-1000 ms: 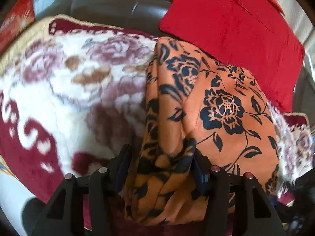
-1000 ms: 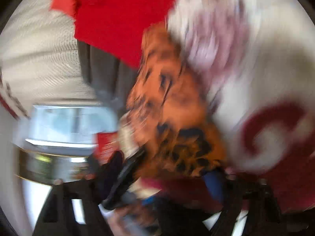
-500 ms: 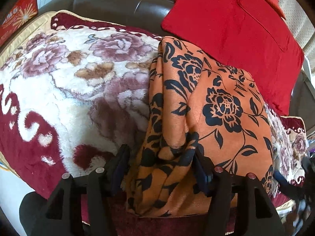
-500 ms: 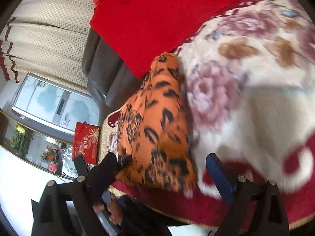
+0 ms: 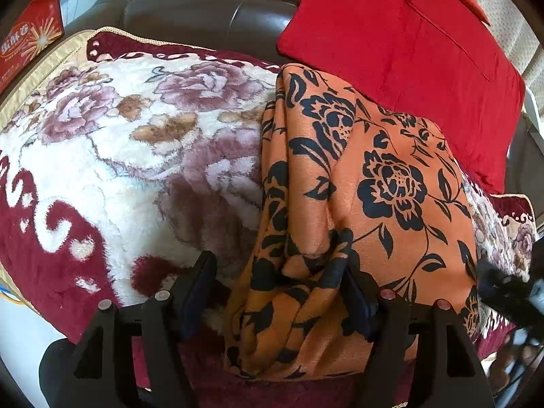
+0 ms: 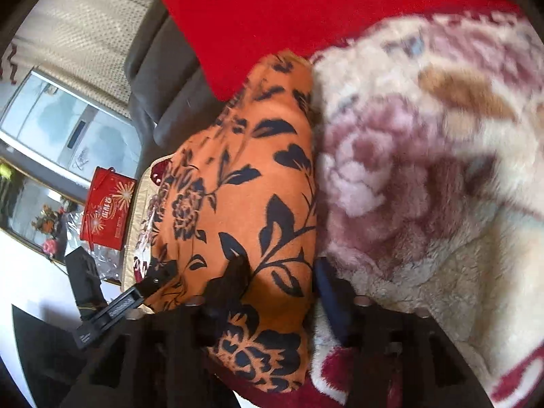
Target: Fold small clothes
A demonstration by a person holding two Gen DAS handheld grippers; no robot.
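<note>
An orange cloth with black flowers (image 5: 391,183) lies folded on a plush flowered blanket (image 5: 119,156). My left gripper (image 5: 277,289) straddles the cloth's bunched near-left corner. Its jaws are opening: the left finger (image 5: 200,285) stands clear of the fabric, and the right one rests against the fold. In the right wrist view the same cloth (image 6: 244,176) runs away from the camera. My right gripper (image 6: 278,289) sits over its near edge, jaws closing, with flat fabric between them that is not pinched. That view is blurred.
A red cushion (image 5: 408,40) leans on the dark leather sofa back (image 5: 204,17) just behind the cloth. A red gift box (image 6: 108,214) stands beyond the blanket's edge, near a glass cabinet and a cream curtain (image 6: 85,17). The blanket's dark red border (image 5: 40,255) hangs at the front.
The left jaws have spread and released the bunched corner. The right gripper rolled and pulled back, let go of the cloth, opened wide, then narrowed over the near edge.
</note>
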